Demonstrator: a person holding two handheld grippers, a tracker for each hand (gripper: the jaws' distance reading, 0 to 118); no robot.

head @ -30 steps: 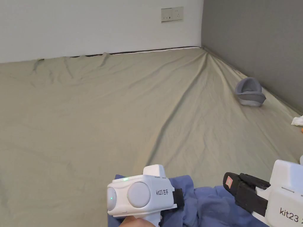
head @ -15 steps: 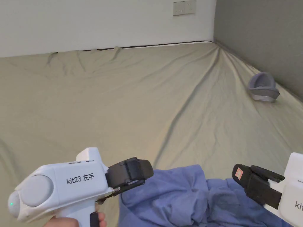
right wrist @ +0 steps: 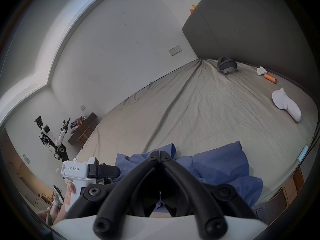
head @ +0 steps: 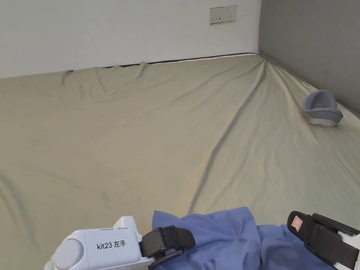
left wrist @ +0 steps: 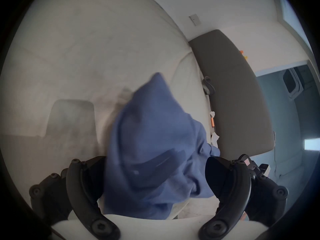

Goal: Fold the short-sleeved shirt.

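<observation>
On the left, our left gripper (head: 168,241) hangs at the near edge of the bed (head: 140,140), jaws spread wide in its own view, blue cloth bunched between them but not pinched. Moving right, the shirt (head: 225,235) lies crumpled in a heap at the near edge, middle to right, not yet spread. It looks light, soft and floppy, so we reckon it will sag and slide; a hem or shoulder seam seems the best hold. Further right, our right gripper (head: 318,239) hovers over the heap, jaws pressed together, apparently on nothing. Far right sits a grey cup (head: 322,111).
</observation>
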